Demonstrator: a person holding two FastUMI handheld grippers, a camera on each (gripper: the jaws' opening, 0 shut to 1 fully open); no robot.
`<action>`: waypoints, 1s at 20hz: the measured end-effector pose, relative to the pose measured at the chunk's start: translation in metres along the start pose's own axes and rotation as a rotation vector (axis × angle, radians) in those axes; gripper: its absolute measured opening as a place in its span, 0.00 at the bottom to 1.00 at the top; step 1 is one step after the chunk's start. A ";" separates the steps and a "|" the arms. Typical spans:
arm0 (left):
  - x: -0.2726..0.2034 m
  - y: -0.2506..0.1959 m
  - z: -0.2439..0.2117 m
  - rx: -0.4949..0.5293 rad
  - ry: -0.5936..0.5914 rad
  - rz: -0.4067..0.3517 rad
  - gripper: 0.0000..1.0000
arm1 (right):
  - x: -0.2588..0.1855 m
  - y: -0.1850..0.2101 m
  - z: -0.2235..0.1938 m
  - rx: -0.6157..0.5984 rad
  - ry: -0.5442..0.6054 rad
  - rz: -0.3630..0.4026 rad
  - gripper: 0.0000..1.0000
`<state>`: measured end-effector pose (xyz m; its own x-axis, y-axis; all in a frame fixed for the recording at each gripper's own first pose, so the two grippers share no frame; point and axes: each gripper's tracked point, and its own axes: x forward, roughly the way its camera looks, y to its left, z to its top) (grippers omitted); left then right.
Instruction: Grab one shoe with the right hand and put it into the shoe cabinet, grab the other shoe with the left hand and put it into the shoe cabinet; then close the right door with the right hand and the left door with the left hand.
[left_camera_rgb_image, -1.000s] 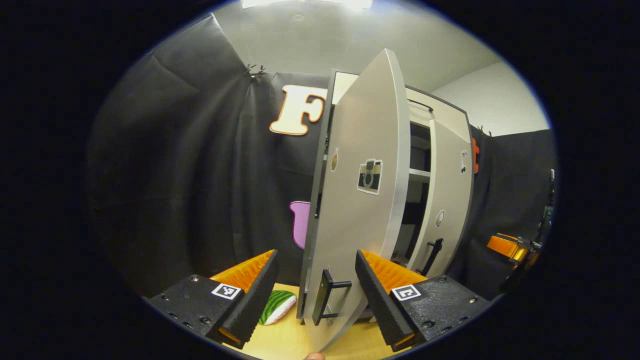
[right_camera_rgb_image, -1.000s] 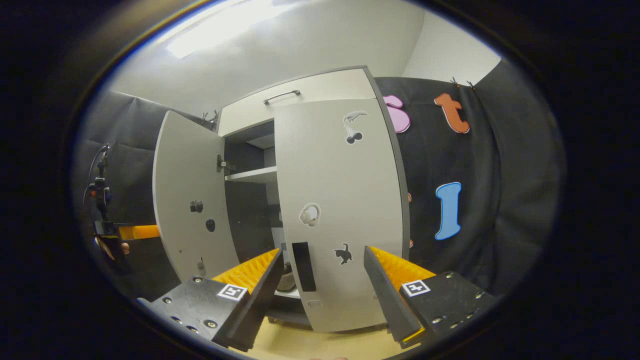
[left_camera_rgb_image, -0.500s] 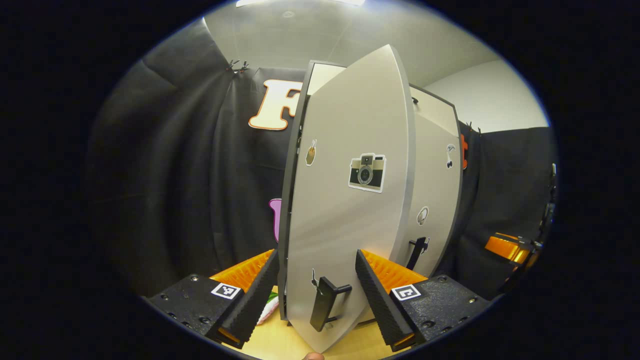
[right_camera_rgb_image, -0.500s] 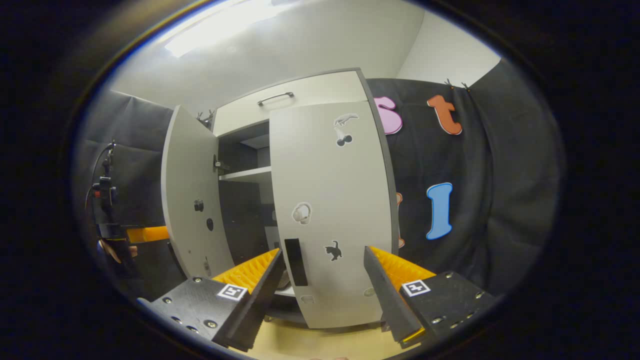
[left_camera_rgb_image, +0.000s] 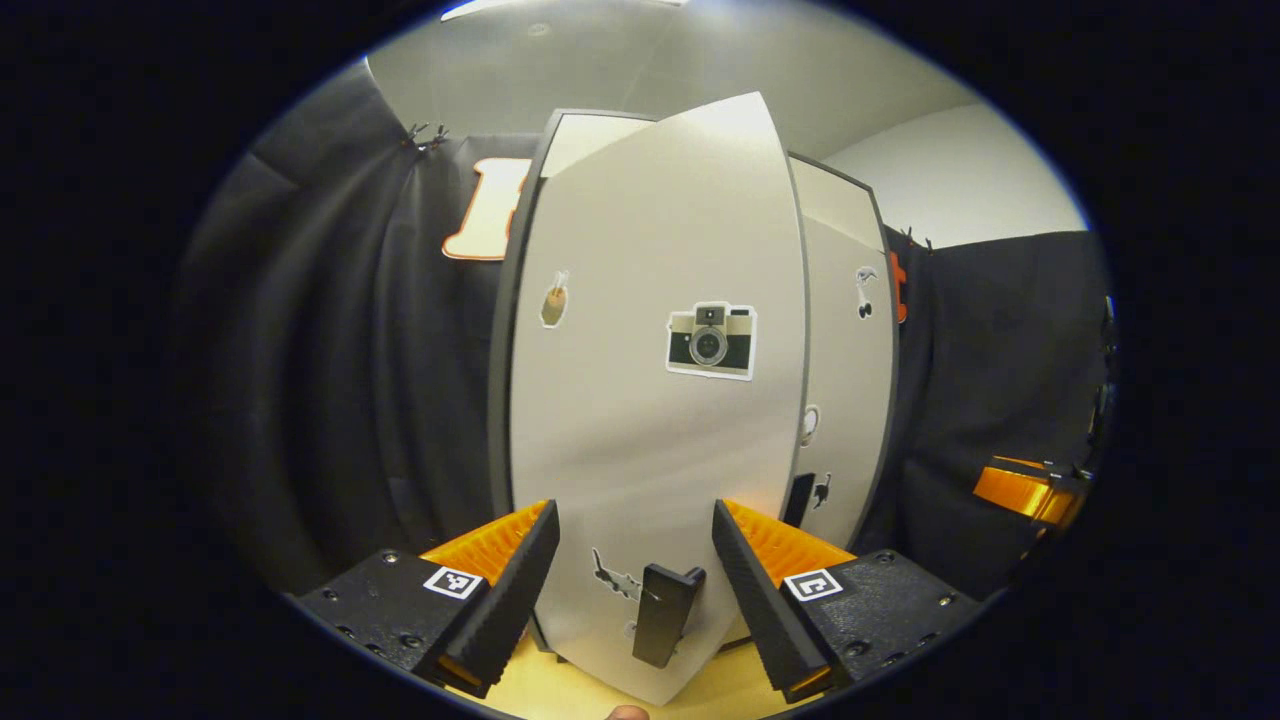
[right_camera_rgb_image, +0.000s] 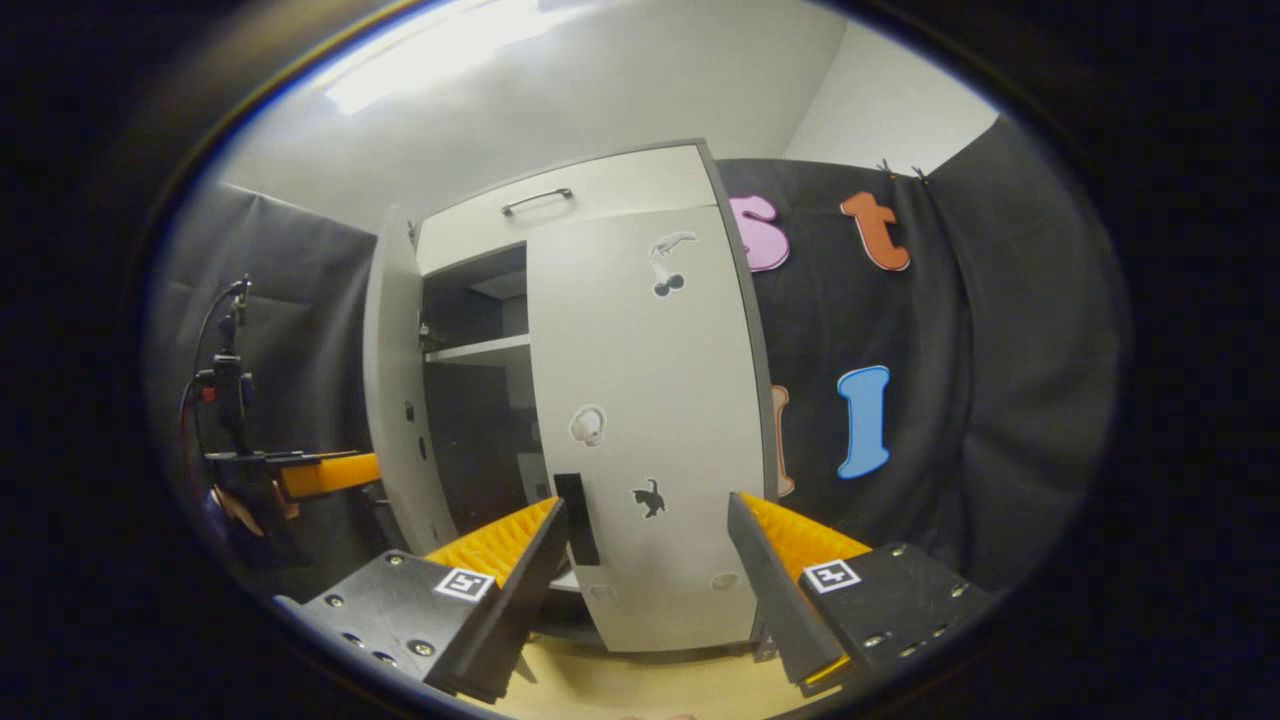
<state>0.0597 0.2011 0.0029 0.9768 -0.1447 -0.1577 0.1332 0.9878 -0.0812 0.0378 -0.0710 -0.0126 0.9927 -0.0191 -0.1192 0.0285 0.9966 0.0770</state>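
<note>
While swinging the left door (left_camera_rgb_image: 650, 400) nearly shut, left claw (left_camera_rgb_image: 632, 560) spread apart at its handle (left_camera_rgb_image: 663, 625); right claw (right_camera_rgb_image: 645, 560) apart too, facing shut right door (right_camera_rgb_image: 645, 420).

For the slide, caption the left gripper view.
Open left gripper facing the half-closed grey left cabinet door with its black handle.

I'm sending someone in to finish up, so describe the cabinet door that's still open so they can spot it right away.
Find the tall pale shoe cabinet against the black cloth wall. It has two full-height doors; the left door stands ajar, with dark shelves showing in the gap. Unlike the right door with the cat sticker, it carries a camera sticker.
</note>
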 end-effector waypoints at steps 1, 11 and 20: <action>0.004 -0.006 0.000 0.007 0.002 -0.006 0.94 | -0.002 -0.001 -0.002 0.001 -0.002 -0.002 0.97; -0.008 -0.035 0.010 0.031 -0.023 -0.017 0.94 | -0.012 -0.011 -0.004 -0.012 0.001 -0.014 0.97; -0.051 -0.037 0.046 0.058 -0.105 0.035 0.94 | -0.017 0.015 -0.002 -0.021 -0.017 0.043 0.97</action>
<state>0.0128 0.1744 0.0588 0.9929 -0.1057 -0.0549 0.1047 0.9943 -0.0203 0.0206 -0.0559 -0.0118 0.9948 0.0223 -0.0994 -0.0163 0.9980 0.0605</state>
